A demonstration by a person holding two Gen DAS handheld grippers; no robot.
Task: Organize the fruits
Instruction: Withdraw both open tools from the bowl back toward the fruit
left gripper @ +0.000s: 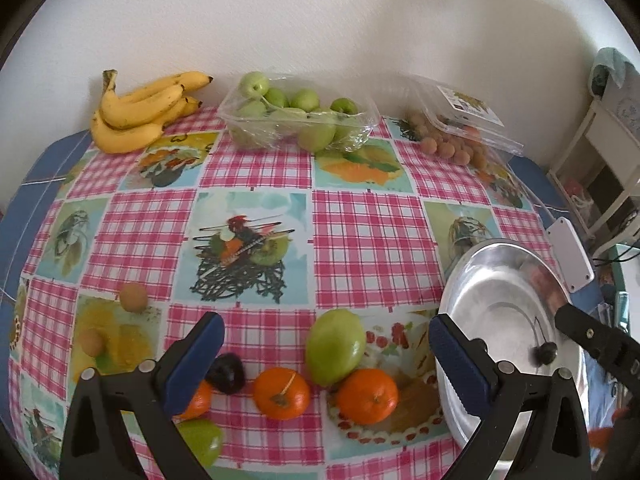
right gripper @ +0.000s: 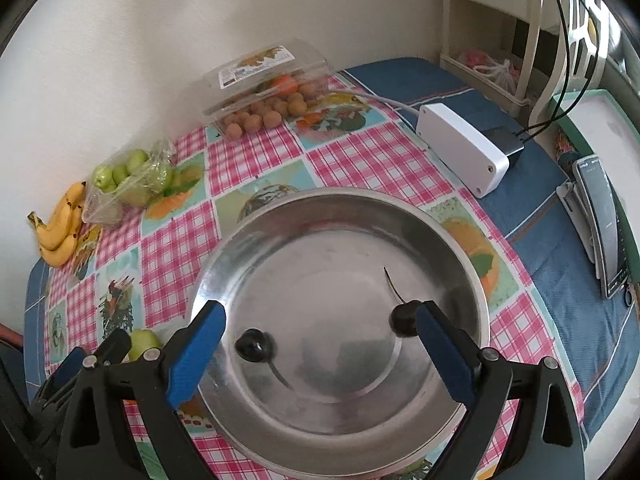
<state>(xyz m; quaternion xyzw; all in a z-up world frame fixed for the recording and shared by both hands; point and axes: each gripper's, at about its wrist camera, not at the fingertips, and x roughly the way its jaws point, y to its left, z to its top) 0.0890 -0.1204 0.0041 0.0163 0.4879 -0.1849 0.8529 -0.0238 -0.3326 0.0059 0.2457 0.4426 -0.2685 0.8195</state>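
Right gripper [right gripper: 320,344] spread wide above the steel bowl [right gripper: 460,240], gripping nothing. 2 cherries already sit in the bowl: 1 cherry [right gripper: 253,345] at 8 o'clock on the bowl floor, another cherry [right gripper: 404,318] at 4 o'clock, right against the inner face of the right finger; can't tell if it touches the pad. Both have stems.

Left gripper [left gripper: 326,360] also spread wide, empty, hanging over the loose fruit at the table's near edge. Between or just past its fingers: orange [left gripper: 281,393] at 6 o'clock, second orange [left gripper: 367,395] just right of it, big green apple [left gripper: 335,346] touching both from behind. Dark cherry [left gripper: 226,372] beside the left finger, a third orange [left gripper: 197,400] partly hidden behind that finger, a green fruit [left gripper: 202,440] below it at 7 o'clock. 2 small brown fruits [left gripper: 133,297] [left gripper: 92,342] at 9 o'clock, apart from the rest.

Far edge by the wall, 10 to 1 o'clock: bananas [left gripper: 140,112], clear tray of green apples [left gripper: 296,120], open clamshell of small brown fruits [left gripper: 452,144]. White box [right gripper: 460,152] past the bowl.

Progress judgement: early. Only 2 cherries are bowled; at least 8 loose pieces are still out on the checked tablecloth [left gripper: 360,232], 1 cherry among them. Packaged fruit looks untouched.
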